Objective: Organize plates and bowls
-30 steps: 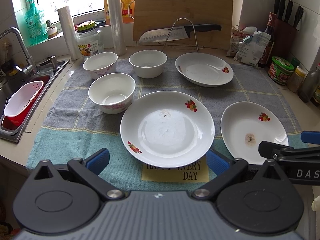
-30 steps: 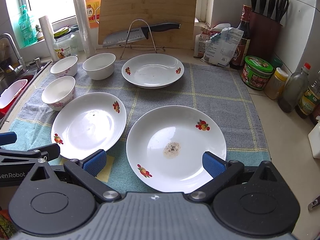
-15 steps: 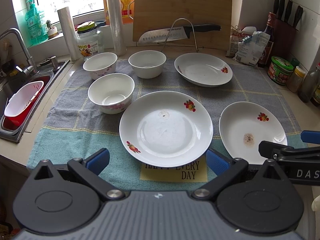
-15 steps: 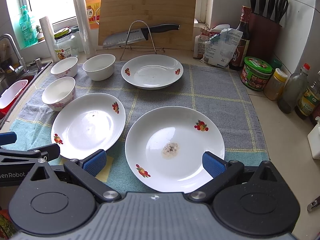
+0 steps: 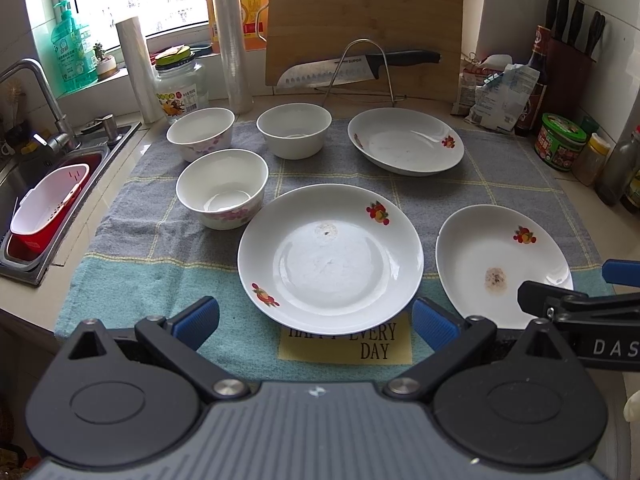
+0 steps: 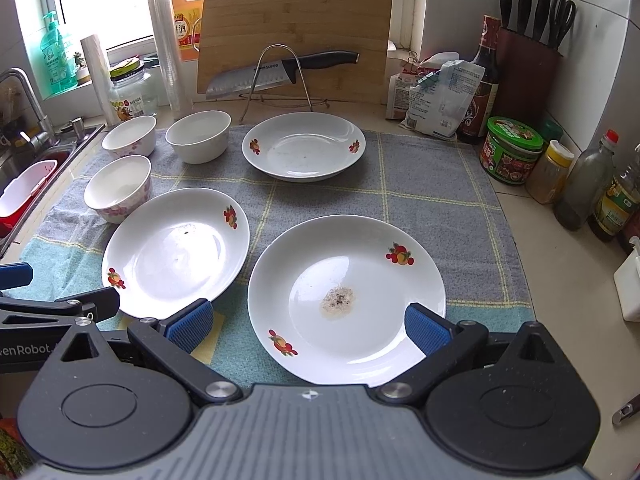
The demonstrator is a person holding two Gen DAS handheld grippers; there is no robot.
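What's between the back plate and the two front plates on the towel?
Nothing: only bare grey towel separates the back plate from both front plates, seen in the right wrist view.

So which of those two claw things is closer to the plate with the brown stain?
The right. The right gripper sits at the stained plate's near rim, fingers open either side. The left gripper is off to its left, facing the neighbouring plate.

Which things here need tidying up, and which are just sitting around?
For the job: three plates, three bowls.

Just sitting around: knife, cutting board, green-lidded jar, knife block, soap bottle.
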